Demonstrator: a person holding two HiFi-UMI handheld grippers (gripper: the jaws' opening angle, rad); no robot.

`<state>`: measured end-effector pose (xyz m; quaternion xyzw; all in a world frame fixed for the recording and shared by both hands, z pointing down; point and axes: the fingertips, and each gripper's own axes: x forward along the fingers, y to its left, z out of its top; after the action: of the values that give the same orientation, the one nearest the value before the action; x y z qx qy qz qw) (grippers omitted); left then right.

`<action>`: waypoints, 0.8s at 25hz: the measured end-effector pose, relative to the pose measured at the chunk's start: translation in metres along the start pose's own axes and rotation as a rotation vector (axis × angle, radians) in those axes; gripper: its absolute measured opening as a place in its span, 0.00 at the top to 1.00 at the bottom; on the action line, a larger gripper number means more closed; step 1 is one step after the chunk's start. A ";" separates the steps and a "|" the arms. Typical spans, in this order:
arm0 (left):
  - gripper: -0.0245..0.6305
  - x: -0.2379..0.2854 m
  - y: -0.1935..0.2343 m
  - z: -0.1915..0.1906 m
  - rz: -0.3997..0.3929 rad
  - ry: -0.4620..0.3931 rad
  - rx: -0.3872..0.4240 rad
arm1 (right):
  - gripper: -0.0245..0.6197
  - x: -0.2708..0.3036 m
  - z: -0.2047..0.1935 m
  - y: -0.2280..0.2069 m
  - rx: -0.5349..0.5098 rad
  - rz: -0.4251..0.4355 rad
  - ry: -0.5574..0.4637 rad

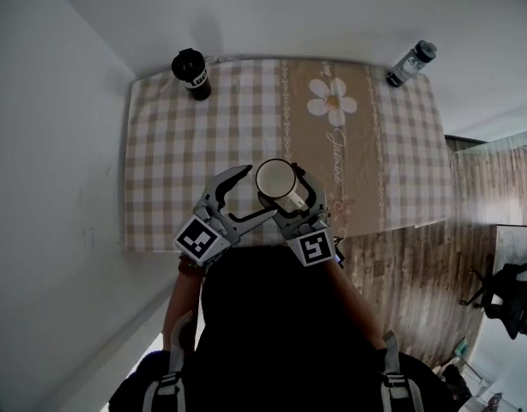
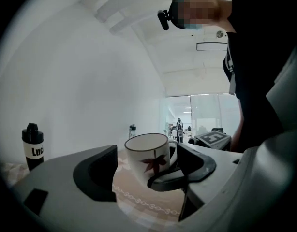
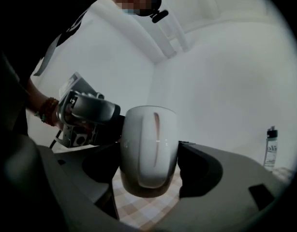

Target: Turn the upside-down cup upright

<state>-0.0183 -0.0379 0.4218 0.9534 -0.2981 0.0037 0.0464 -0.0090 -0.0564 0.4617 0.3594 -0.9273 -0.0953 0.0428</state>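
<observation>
A white cup (image 1: 276, 183) with a dark rim and a red leaf print is held above the near edge of the checked tablecloth (image 1: 178, 144), its mouth facing up. My right gripper (image 1: 287, 202) is shut on its body. In the right gripper view the cup (image 3: 148, 149) fills the gap between the jaws, handle toward the camera. My left gripper (image 1: 245, 197) stands open just left of the cup, its fingers (image 1: 231, 178) spread around it without touching. The left gripper view shows the cup (image 2: 147, 158) upright, slightly tilted, beyond the open left gripper (image 2: 148, 174).
A black bottle (image 1: 191, 73) stands at the table's far left corner, also seen as the black bottle (image 2: 32, 146). A clear bottle (image 1: 411, 63) stands at the far right corner. White walls bound the left and far sides. An office chair (image 1: 508, 294) is on the wood floor at right.
</observation>
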 end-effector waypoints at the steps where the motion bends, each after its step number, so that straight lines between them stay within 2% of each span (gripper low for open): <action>1: 0.35 -0.001 -0.002 -0.002 -0.028 0.005 -0.004 | 0.38 -0.001 0.001 0.003 0.060 0.012 -0.021; 3: 0.33 -0.001 -0.003 -0.004 -0.073 0.004 -0.026 | 0.38 -0.002 0.005 0.012 0.120 0.055 -0.052; 6: 0.33 0.002 -0.005 -0.001 -0.111 -0.001 -0.018 | 0.38 -0.003 0.003 0.028 0.097 0.148 -0.047; 9: 0.33 0.005 -0.016 0.002 -0.191 -0.026 -0.046 | 0.38 -0.004 0.007 0.042 0.187 0.239 -0.072; 12: 0.33 0.005 -0.027 0.006 -0.250 -0.055 -0.047 | 0.38 -0.007 0.008 0.058 0.198 0.343 -0.065; 17: 0.33 0.004 -0.028 0.007 -0.240 -0.077 -0.014 | 0.38 -0.005 0.008 0.060 0.198 0.355 -0.066; 20: 0.33 0.003 -0.027 0.010 -0.231 -0.090 -0.022 | 0.38 -0.004 0.009 0.060 0.183 0.364 -0.070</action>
<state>-0.0010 -0.0183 0.4094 0.9800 -0.1882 -0.0477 0.0438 -0.0468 -0.0085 0.4649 0.1848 -0.9827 -0.0138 -0.0055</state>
